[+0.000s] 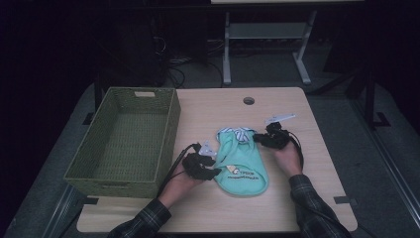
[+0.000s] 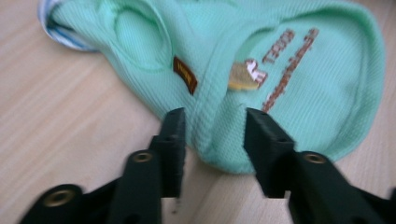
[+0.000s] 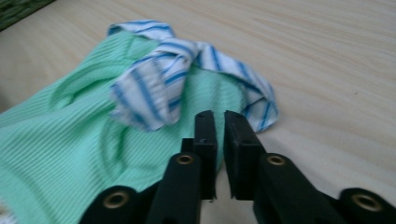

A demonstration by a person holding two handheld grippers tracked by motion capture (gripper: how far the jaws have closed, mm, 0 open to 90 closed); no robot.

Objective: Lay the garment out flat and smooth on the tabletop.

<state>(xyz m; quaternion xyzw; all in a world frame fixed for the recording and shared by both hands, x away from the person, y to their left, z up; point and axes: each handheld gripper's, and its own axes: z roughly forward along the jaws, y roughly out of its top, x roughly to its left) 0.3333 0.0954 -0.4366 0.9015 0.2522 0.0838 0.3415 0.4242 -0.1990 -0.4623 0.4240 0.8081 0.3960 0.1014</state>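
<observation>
A small mint-green garment point(image 1: 242, 166) with brown lettering and a blue-and-white striped collar point(image 1: 241, 133) lies flat on the wooden table. My left gripper point(image 1: 216, 168) sits at its left edge. In the left gripper view the jaws of the left gripper point(image 2: 212, 116) stand apart, with a ridge of the green cloth point(image 2: 299, 93) between them, not pinched. My right gripper point(image 1: 257, 139) is at the collar end. In the right gripper view its jaws point(image 3: 218, 115) are nearly together just over the green fabric point(image 3: 60, 154), beside the striped collar point(image 3: 154, 88), with no cloth seen between them.
A green woven basket point(image 1: 171, 124) stands on the table's left side with nothing in it. A round cable hole point(image 1: 248, 100) is near the table's far edge. Bare wood point(image 1: 317, 163) lies to the right of the garment and along the front edge.
</observation>
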